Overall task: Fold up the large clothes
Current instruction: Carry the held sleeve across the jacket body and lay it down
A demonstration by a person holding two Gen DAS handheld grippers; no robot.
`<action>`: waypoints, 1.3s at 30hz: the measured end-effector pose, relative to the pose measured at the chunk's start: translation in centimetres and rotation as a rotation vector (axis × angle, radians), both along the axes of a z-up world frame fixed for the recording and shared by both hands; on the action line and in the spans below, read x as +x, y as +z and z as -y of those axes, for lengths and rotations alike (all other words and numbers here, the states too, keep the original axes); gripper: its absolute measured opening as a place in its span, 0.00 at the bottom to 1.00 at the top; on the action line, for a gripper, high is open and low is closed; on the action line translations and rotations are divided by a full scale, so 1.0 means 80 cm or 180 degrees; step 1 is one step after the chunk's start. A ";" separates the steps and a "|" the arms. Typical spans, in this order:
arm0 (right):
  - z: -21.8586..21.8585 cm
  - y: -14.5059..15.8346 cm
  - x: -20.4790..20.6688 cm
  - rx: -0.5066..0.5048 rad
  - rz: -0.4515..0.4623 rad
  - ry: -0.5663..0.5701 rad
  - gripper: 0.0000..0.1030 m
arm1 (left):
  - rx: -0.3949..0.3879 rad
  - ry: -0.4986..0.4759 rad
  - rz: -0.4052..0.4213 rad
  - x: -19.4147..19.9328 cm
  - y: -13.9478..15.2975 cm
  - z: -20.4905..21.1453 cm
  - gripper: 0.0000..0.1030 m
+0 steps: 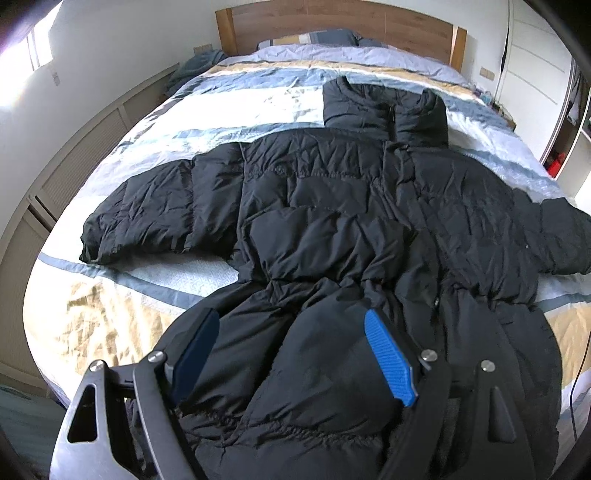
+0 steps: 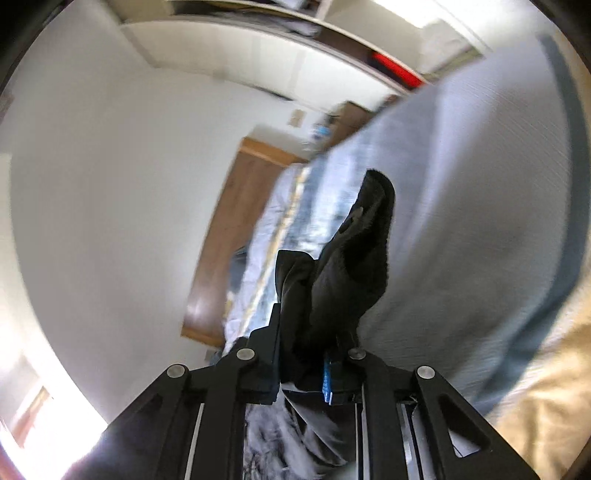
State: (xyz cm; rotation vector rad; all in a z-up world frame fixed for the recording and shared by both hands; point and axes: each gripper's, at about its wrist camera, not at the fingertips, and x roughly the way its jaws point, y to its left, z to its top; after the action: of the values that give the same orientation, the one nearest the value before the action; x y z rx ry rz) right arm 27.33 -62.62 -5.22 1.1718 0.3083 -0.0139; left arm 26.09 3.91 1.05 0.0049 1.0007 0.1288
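Black quilted fabric is filling most of the left wrist view: the puffer coat (image 1: 332, 206) is lying spread flat on the striped bedspread (image 1: 110, 302), collar toward the wooden headboard (image 1: 332, 26) at the top of the frame and hem toward the bottom, so its long axis is running from bottom to top. One sleeve (image 1: 147, 218) is reaching out to the left edge of the frame, the other to the right. The left gripper (image 1: 291, 354) is hovering over the hem at lower centre, its jaws standing wide apart with coat fabric bulging between them but nothing pinched.

Over in the right wrist view, the right gripper (image 2: 303, 365) is clamping tight on a bunch of black fabric (image 2: 347, 266), apparently a part of the coat, which is sticking up into the frame's centre. Judging by that grip, the right hand is the one placed to carry the fold across.
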 end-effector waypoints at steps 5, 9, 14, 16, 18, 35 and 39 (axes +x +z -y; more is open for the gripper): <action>-0.039 0.072 -0.003 -0.0329 0.0255 0.0369 0.14 | -0.0078 0.0046 0.0094 -0.021 0.012 -0.019 0.78; -0.094 0.123 -0.009 -0.0596 0.0387 0.0727 0.14 | -0.0162 0.0140 0.0151 -0.037 0.020 -0.040 0.78; -0.170 0.156 -0.029 -0.0830 0.0469 0.1139 0.14 | -0.0255 0.0238 0.0255 -0.061 0.030 -0.069 0.78; -0.204 0.169 -0.028 -0.0970 0.0463 0.1335 0.14 | -0.0289 0.0266 0.0282 -0.070 0.031 -0.080 0.78; -0.243 0.178 -0.025 -0.1082 0.0458 0.1529 0.14 | -0.0322 0.0301 0.0291 -0.078 0.030 -0.089 0.78; -0.459 0.096 -0.033 -0.1727 -0.0166 0.2800 0.14 | -0.0461 0.0540 0.0259 -0.117 0.005 -0.147 0.78; -0.489 0.066 -0.033 -0.1828 -0.0374 0.2969 0.14 | -0.0442 0.0522 0.0236 -0.119 0.002 -0.145 0.78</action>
State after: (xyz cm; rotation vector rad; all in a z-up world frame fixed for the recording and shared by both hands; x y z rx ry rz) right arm 24.67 -23.51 0.07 0.3807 0.8683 0.6085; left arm 16.56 15.52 1.23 -0.2077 0.9337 0.2078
